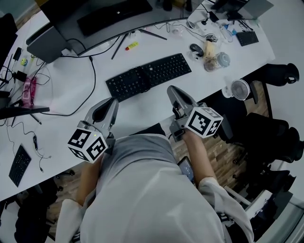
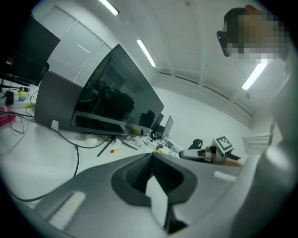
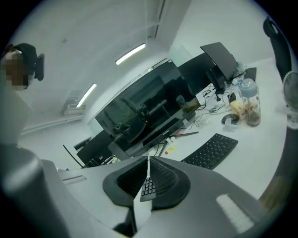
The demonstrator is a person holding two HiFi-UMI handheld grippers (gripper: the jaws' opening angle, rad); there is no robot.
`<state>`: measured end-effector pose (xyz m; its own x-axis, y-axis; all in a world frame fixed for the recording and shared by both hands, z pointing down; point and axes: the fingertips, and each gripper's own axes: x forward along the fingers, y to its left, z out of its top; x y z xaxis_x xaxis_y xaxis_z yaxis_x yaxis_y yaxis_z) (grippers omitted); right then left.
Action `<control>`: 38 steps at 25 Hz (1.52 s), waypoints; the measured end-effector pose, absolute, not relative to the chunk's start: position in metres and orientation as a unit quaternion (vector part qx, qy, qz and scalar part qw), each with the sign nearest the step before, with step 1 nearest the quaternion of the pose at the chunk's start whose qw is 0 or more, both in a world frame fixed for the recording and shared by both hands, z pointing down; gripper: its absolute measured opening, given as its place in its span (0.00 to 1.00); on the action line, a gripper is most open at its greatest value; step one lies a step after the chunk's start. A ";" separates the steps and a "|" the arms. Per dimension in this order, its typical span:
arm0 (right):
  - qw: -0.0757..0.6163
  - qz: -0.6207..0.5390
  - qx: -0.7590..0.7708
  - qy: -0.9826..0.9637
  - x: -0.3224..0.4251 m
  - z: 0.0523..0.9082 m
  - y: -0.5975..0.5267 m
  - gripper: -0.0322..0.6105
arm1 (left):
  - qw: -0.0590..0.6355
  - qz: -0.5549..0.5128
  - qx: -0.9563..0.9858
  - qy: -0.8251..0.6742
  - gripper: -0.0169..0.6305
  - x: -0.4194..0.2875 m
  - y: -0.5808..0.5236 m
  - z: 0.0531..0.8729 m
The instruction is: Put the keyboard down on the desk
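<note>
Nearest, just in front of the keyboard (image 1: 148, 76), the left gripper (image 1: 112, 101) and the right gripper (image 1: 172, 90) are both pressed together and pinch nothing. The keyboard lies flat on the white desk (image 1: 142, 110), so the job looks done. Behind the keyboard stands a big monitor (image 1: 107, 13).
</note>
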<state>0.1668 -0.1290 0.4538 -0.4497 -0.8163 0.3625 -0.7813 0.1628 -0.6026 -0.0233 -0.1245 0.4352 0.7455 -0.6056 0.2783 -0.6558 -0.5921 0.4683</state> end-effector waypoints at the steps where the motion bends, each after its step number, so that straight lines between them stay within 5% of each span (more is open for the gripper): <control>1: 0.015 -0.369 -0.526 0.766 0.165 0.452 -0.128 0.07 | 0.279 0.047 0.891 -0.355 0.03 -0.023 -0.125 0.436; 17: -0.091 -0.266 -0.531 0.800 0.148 0.438 -0.107 0.05 | 0.266 0.069 0.884 -0.377 0.03 -0.028 -0.127 0.442; 38: -0.148 -0.238 -0.544 0.791 0.145 0.444 -0.098 0.05 | 0.287 0.102 0.866 -0.396 0.03 -0.034 -0.130 0.460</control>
<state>0.1454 -0.0985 0.4440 -0.3649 -0.7895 0.4934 -0.9307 0.2955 -0.2154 -0.0343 -0.1296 0.4596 0.6651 -0.6285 0.4032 -0.7450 -0.5213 0.4162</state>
